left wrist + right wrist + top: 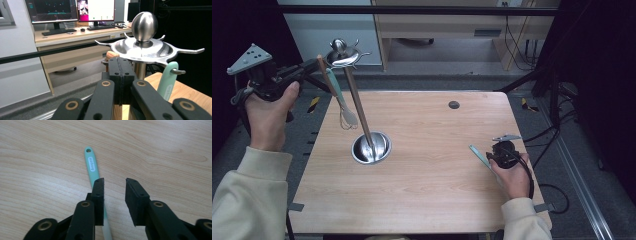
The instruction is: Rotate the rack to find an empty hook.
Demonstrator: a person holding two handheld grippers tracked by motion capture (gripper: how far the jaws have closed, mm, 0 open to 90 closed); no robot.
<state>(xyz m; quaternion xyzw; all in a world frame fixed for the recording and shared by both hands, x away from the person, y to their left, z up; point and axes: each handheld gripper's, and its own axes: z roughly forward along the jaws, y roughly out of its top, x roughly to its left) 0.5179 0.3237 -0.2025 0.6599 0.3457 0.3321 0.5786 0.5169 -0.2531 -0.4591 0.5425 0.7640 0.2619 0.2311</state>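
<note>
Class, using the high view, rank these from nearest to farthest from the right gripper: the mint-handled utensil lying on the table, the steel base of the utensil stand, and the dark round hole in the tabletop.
1. Mint-handled utensil: lying just left of the right gripper.
2. Dark round hole: toward the table's far edge.
3. Steel base: left of centre, farthest.

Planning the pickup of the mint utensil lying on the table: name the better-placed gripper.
Probably right. The right gripper has open jaws just beside the mint utensil; the left gripper is shut on a wooden handle at the rack.
</note>
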